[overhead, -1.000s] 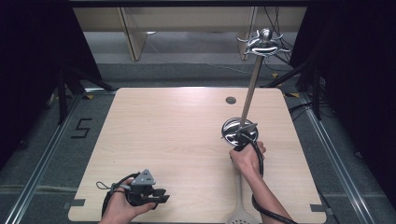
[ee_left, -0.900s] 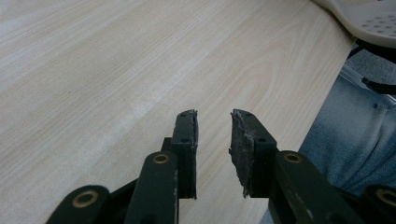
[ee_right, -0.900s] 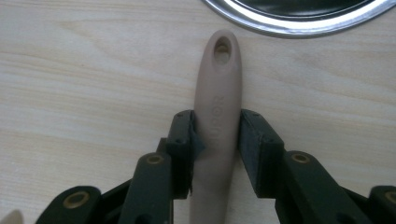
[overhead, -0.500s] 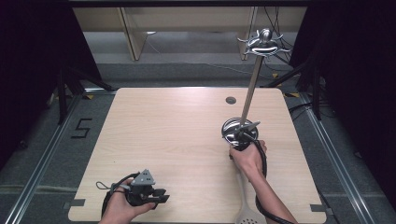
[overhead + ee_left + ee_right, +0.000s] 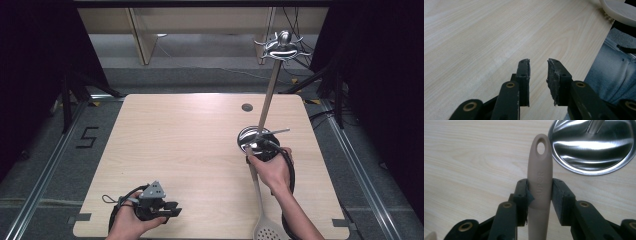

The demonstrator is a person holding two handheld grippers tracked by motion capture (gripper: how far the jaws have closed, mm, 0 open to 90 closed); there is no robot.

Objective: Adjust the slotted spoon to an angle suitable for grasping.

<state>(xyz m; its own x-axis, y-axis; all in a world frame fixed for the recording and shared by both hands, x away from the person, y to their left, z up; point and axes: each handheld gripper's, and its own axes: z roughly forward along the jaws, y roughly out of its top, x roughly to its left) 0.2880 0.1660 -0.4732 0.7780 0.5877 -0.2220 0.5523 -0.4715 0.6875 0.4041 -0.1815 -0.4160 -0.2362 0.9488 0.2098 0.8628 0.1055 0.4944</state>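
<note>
Skimmer handle edges toward the stand

The right gripper point(image 5: 539, 192), clamped on the slotted spoon point(image 5: 260, 200), has nudged its handle up to the steel stand point(image 5: 258, 140) near the table's point(image 5: 175, 140) right edge, ready for hanging; the left gripper point(image 5: 167, 210) rests open at the near-left corner.

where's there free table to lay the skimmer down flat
The table is bare from the left tool to the far edge. It is crowded on the right: the stand's base sits by the right tool, which grips the skimmer.
</note>
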